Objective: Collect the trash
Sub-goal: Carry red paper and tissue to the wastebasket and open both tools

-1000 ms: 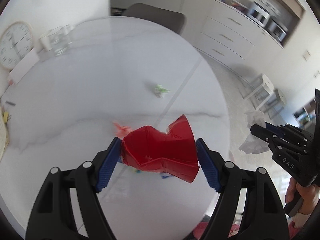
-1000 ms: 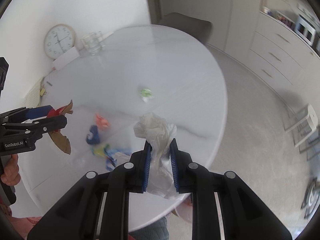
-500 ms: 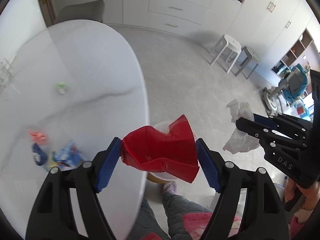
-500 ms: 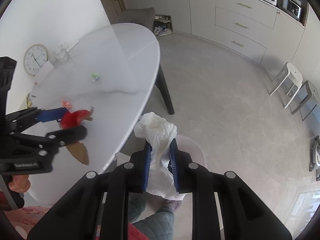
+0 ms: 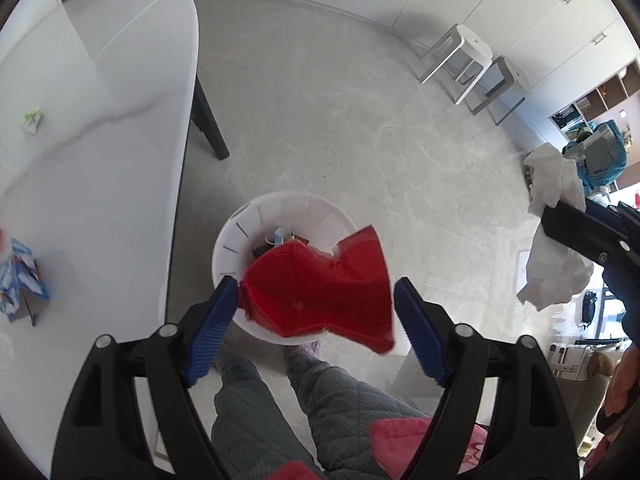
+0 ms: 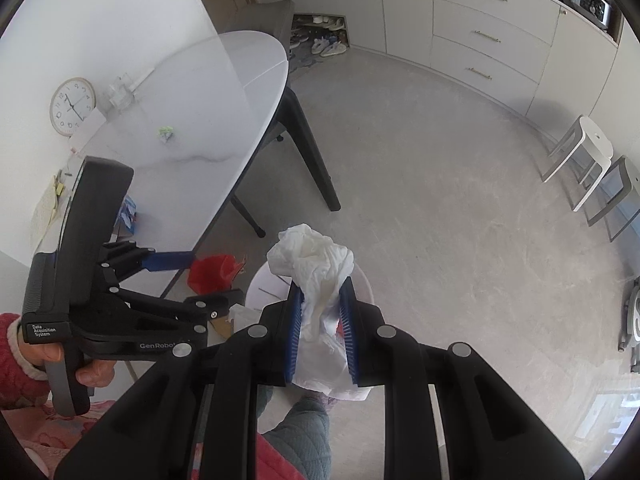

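The left gripper (image 5: 316,304) holds a crumpled red wrapper (image 5: 320,292) between its jaws, directly above the white bin (image 5: 240,232) on the floor just right of the counter (image 5: 100,120). The right gripper (image 6: 322,328) has its jaws closed narrow on a white tissue wad (image 6: 316,268), also over the bin. A blue-and-white packet (image 5: 20,280) and a small green scrap (image 5: 31,120) lie on the counter

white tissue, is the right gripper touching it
Touching. The right wrist view shows the white tissue pinched between both blue pads of the right gripper, bulging out above them.
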`<state>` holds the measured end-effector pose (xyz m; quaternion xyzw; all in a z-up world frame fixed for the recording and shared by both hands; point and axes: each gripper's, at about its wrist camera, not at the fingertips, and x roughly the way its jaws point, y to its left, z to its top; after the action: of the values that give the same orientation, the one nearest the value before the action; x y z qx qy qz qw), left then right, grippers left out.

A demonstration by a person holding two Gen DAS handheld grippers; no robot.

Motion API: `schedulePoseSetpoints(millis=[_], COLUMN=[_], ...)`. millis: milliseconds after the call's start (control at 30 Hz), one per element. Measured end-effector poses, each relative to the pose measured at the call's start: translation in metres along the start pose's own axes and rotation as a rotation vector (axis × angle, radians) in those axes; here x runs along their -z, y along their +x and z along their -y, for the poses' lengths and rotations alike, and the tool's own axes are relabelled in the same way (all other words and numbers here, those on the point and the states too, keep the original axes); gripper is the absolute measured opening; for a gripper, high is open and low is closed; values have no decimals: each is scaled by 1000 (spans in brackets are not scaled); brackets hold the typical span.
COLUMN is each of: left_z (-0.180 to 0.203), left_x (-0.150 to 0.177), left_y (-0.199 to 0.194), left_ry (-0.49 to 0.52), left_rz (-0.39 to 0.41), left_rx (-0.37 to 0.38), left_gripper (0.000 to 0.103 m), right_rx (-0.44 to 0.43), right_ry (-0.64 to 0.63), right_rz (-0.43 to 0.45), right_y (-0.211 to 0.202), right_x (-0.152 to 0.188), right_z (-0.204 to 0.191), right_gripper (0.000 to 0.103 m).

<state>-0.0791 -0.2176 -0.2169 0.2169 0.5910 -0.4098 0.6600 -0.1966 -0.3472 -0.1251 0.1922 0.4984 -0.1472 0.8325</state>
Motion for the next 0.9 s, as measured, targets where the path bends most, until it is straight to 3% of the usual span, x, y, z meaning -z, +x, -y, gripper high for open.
schedulePoseSetpoints(millis=[533,733,767,800,833,900], left_z=[-6,-26,-33,-40,-47,-62], left_x=[8,23,27,32,35,43], left_y=[-56,-87,-93,-97,-102,-108], left_ry=[-17,-36,-50,-66,-84,-120], left_rz=[108,157,163,168,171,179], left_rx=[-80,-107,-109,-112,-117,-134], left_gripper=[85,85,85,85,85,85], right_rx=[-35,-56,-61,-65,-66,-39], right_ry=[7,-8,-15,-18,-21,-29], right_rz=[1,-54,-77,-92,-110,-131], right_y=[12,49,63,71,80,97], right_x=[4,9,11,13,15,17], right_z=[2,-11,-15,-17,-20,-26], right_gripper=[21,23,26,40,62,80])
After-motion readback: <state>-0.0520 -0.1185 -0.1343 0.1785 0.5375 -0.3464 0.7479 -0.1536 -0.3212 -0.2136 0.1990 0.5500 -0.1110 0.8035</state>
